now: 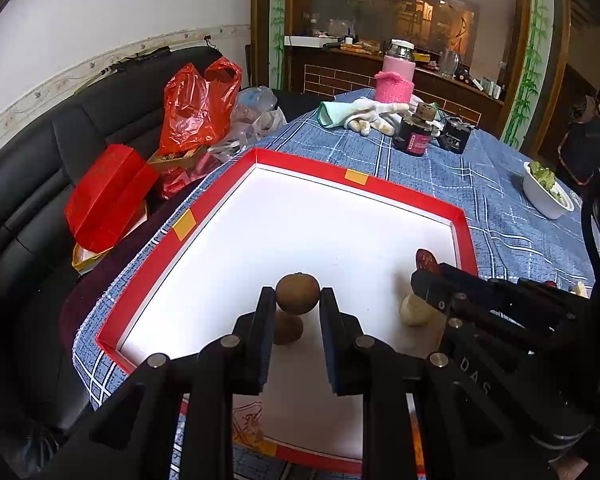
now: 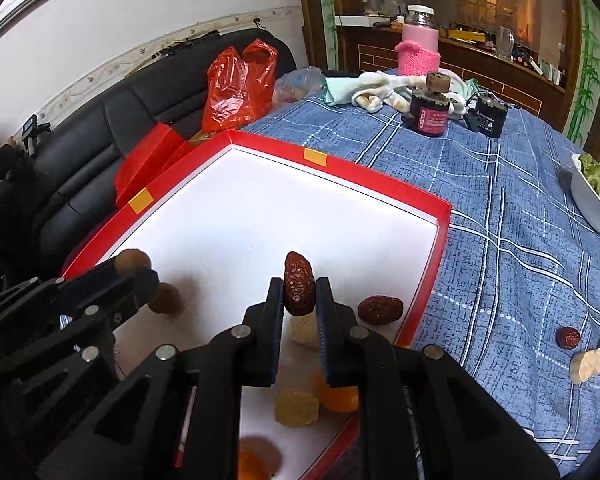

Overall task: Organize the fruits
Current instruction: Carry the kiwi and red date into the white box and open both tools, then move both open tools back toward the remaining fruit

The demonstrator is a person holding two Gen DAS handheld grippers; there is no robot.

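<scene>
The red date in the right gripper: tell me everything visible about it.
The red date is dark reddish-brown, elongated, with wrinkled glossy skin. It stands nearly upright, clamped at its lower half between the right gripper pads, its tip poking above them. It hangs over the white floor of the red-rimmed box, touching nothing else. The left wrist view shows only its tip.

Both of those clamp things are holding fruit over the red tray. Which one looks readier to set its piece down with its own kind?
Probably the left hand-held gripper: its round brown fruit hangs directly over a matching one in the red tray. The right hand-held gripper holds a red date with the other date off to its side.
</scene>
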